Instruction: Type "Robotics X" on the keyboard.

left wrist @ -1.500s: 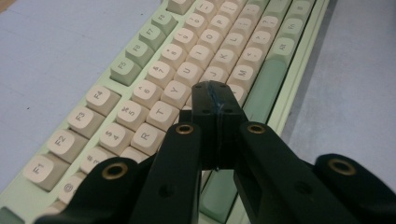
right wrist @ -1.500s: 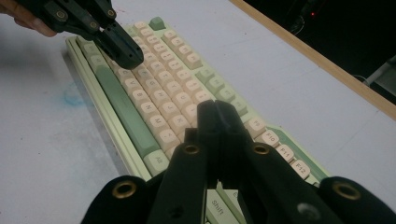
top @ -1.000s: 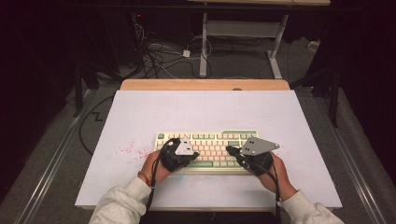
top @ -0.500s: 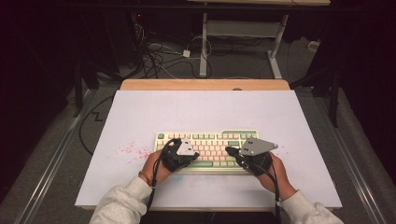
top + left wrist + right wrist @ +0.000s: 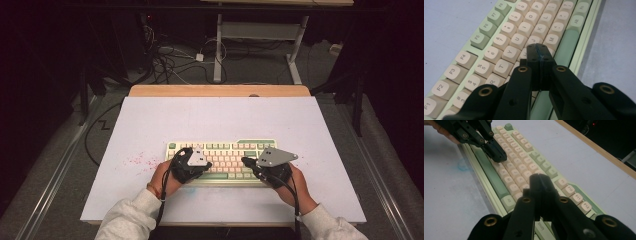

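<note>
A pale green keyboard [image 5: 222, 159] with cream keys lies across the near middle of the white table [image 5: 150, 125], and both tongs hover over its key field from the person's side. At the left, the left gripper [image 5: 199, 167] sits above the left-hand letter keys; in the left gripper view its jaws are pressed together with nothing between them, the tip [image 5: 539, 53] just over the keys near H, whether touching cannot be told. To the right, the right gripper [image 5: 248, 163] hangs over the right-hand keys, its jaws likewise closed and empty, the tip [image 5: 541, 183] above the rows beside the function keys. Left of the keyboard, faint red specks [image 5: 137, 161] mark the table. A wooden edge [image 5: 220, 90] runs along the far side, with cables [image 5: 170, 60] on the floor beyond.
</note>
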